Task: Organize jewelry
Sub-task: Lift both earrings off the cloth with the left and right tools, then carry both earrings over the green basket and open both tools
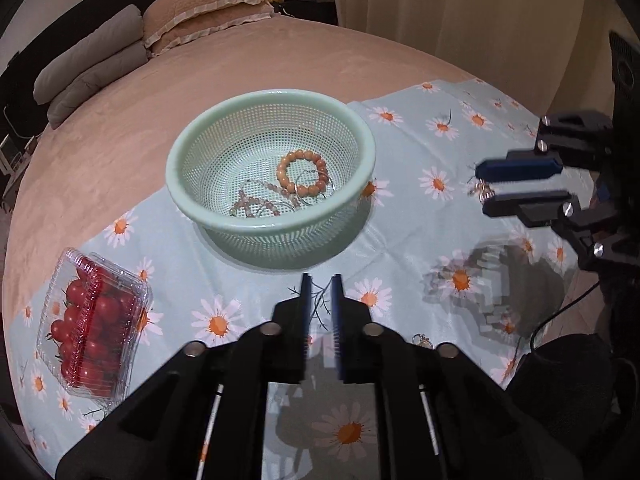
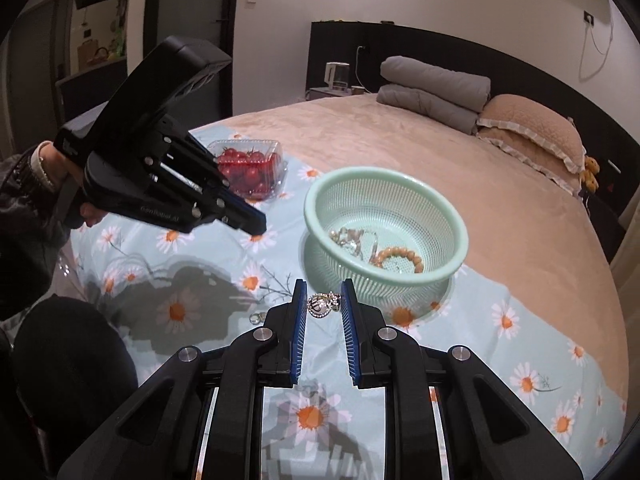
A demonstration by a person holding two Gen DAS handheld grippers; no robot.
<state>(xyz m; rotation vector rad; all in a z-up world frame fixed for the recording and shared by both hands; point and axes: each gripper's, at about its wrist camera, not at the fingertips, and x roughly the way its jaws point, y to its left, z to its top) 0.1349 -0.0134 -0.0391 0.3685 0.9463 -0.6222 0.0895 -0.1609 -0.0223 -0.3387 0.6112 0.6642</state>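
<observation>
A mint green mesh basket (image 1: pixel 276 222) stands on the daisy-print cloth and holds an orange bead bracelet (image 1: pixel 302 172), a pink bead strand (image 1: pixel 256 202) and thin hoops. My left gripper (image 1: pixel 321 284) hovers over the cloth just in front of the basket, jaws a little apart with nothing between them. My right gripper (image 2: pixel 323 288) is to the basket's right, raised above the cloth. It is shut on a small sparkly silver pendant (image 2: pixel 322 305) at its fingertips. Another small silver piece (image 2: pixel 256 317) lies on the cloth close by.
A clear plastic box of cherry tomatoes (image 1: pixel 92 320) sits on the cloth's left side. The cloth (image 1: pixel 400 248) covers the corner of a bed with a tan blanket (image 1: pixel 200 80); pillows and a folded grey quilt lie at the far end.
</observation>
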